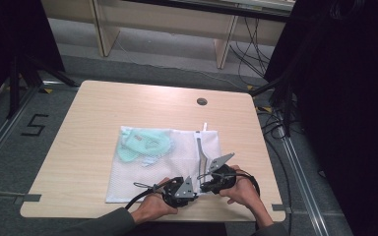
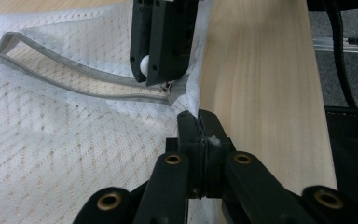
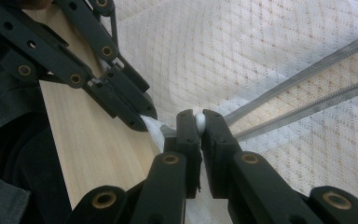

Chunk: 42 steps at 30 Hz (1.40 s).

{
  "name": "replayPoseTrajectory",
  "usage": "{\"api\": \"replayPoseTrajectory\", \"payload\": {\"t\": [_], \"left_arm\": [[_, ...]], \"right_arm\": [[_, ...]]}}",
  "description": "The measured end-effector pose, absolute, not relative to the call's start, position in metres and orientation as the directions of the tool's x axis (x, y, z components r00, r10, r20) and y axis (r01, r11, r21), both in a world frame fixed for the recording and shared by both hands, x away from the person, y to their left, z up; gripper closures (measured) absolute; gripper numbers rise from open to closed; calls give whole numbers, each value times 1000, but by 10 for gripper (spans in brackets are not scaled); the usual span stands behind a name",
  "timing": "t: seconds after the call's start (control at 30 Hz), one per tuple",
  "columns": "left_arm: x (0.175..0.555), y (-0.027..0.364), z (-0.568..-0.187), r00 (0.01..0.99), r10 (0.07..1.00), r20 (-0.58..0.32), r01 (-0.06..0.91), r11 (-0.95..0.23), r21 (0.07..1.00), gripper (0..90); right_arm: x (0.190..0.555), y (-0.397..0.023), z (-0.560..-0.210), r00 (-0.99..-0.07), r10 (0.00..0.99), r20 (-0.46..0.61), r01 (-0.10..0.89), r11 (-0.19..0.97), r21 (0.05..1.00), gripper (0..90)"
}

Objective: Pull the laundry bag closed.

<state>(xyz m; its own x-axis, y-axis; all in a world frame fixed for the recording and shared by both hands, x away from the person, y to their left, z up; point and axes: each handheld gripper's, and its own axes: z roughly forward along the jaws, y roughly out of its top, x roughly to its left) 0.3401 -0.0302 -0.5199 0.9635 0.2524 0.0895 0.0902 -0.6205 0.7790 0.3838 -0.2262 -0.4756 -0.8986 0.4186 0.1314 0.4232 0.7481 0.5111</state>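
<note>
Lying flat on the wooden table point(image 1: 78, 147), the white mesh laundry bag point(image 1: 142, 182) sits in the near middle, right in front of you, with its zipper point(image 1: 200, 150) running along its right part and standing partly open. Your left gripper point(image 1: 193, 193) has its jaws pressed together on a fold of mesh at the bag's near right corner, just below the zipper's end; in the left gripper view point(image 2: 199, 122) the cloth is pinched at the tips. Your right gripper point(image 1: 203, 186) sits just beside it, nearly touching, and its jaws are clamped on the small white zipper pull point(image 3: 199, 122), seen in the right gripper view point(image 3: 200, 122).

Inside the bag, toward its far left, lies a mint-green garment point(image 1: 145, 143), well apart from both grippers. A round grommet point(image 1: 202, 101) sits in the tabletop beyond the bag. Black cables point(image 1: 145, 191) trail from the grippers over the bag's near edge. Nothing lies across the zipper's line.
</note>
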Motion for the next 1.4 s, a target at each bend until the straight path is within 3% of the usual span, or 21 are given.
{"api": "replayPoseTrajectory", "payload": {"t": [0.1,0.13,0.23,1.4], "left_arm": [[337,-32,-520,965,248,88,87,-617,782,890],[338,-31,-520,966,239,97,77,-626,776,890],[339,-30,-519,967,239,93,81,-630,772,890],[330,-27,-516,971,227,79,82,-622,779,889]], "right_arm": [[384,-225,-479,-900,423,107,421,775,471,867],[383,-226,-479,-888,438,142,451,765,459,867],[386,-229,-480,-895,429,122,429,755,496,867],[404,-225,-481,-916,397,60,371,779,505,867]]}}
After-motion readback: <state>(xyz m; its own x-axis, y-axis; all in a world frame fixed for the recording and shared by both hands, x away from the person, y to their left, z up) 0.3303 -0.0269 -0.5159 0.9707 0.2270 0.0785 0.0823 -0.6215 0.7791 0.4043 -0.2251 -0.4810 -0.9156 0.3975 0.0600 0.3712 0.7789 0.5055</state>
